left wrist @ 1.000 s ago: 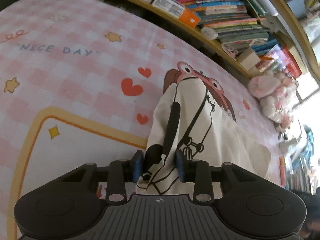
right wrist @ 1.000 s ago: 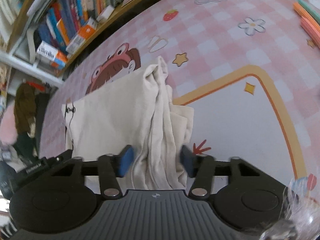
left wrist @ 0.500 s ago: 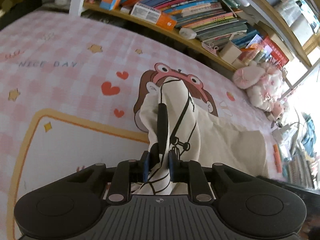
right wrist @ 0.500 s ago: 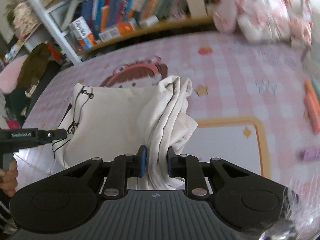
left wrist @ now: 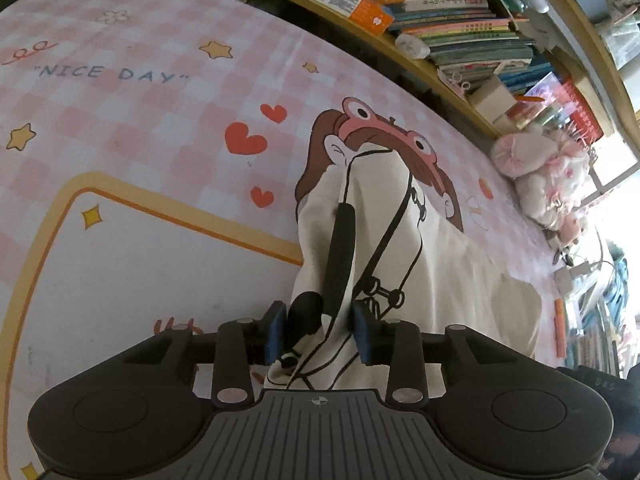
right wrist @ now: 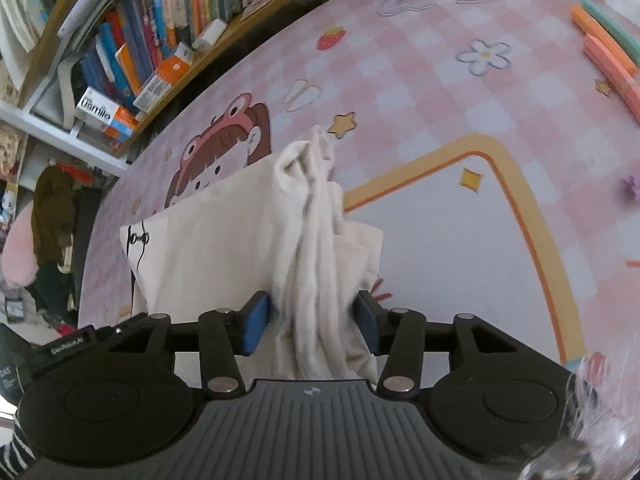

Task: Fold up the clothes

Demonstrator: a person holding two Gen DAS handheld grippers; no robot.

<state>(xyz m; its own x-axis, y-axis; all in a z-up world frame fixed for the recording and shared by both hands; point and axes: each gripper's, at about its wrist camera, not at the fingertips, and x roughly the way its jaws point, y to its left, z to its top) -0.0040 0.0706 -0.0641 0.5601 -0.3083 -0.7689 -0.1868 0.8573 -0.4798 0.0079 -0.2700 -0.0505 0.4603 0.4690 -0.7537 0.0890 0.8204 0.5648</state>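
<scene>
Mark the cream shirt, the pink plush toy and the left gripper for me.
cream shirt (right wrist: 208, 256), right wrist view, flat folded panel.
pink plush toy (left wrist: 540, 176), left wrist view, its body.
left gripper (left wrist: 318, 332), left wrist view, midway between fingertips.

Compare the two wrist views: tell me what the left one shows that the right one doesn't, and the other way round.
Only the left wrist view shows the left tongs, open around the garment's black line print, plus the red hearts and the "NICE DAY" lettering on the mat.

Only the right wrist view shows the right tongs, open around a bunched plain fold, plus the strawberry, the white flower and orange pens.

Both show the cream garment, the frog-hat girl print, the pink checked mat and the bookshelf.
</scene>
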